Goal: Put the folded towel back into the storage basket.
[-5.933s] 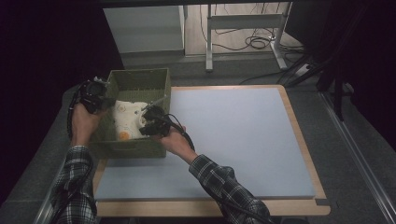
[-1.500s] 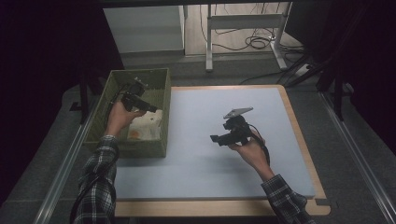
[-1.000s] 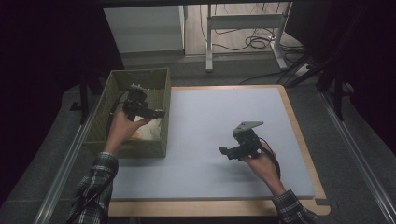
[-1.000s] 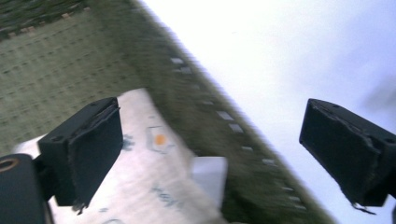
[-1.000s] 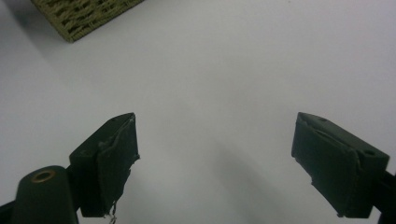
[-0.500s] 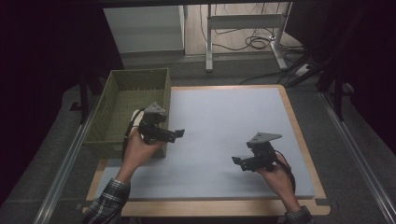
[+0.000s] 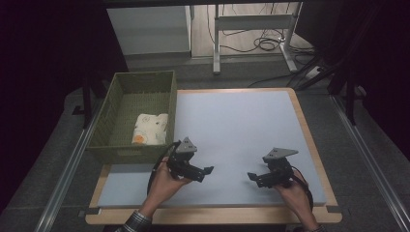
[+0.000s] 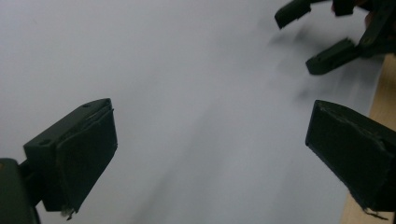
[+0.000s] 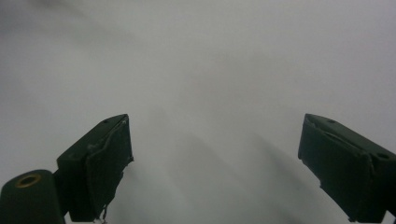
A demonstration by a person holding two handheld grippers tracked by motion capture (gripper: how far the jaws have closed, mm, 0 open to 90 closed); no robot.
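Observation:
A folded white cloth (image 7: 151, 128) with small prints lies in the near right part of a green woven basket (image 7: 121, 96). My left gripper (image 7: 208, 170) hovers low over the grey mat (image 7: 241, 121) just in front of the basket, pointing right. Its jaws stand wide apart with nothing between them (image 8: 210, 154). My right gripper (image 7: 252, 177) is near the mat's front right, pointing left toward the other one. Its jaws have just been opening and hold nothing (image 9: 215, 158). The right gripper (image 8: 322, 32) appears farther off in the left gripper view.
The mat lies on a wooden board (image 7: 316, 159) whose edge runs along the right and front. The basket stands off the mat's left side. Table legs and cables (image 7: 261, 43) are on the floor beyond the far edge.
The left hand has come out of the basket and moved toward the near edge, leaving the cloth inside. The right hand has drifted toward the front right corner.

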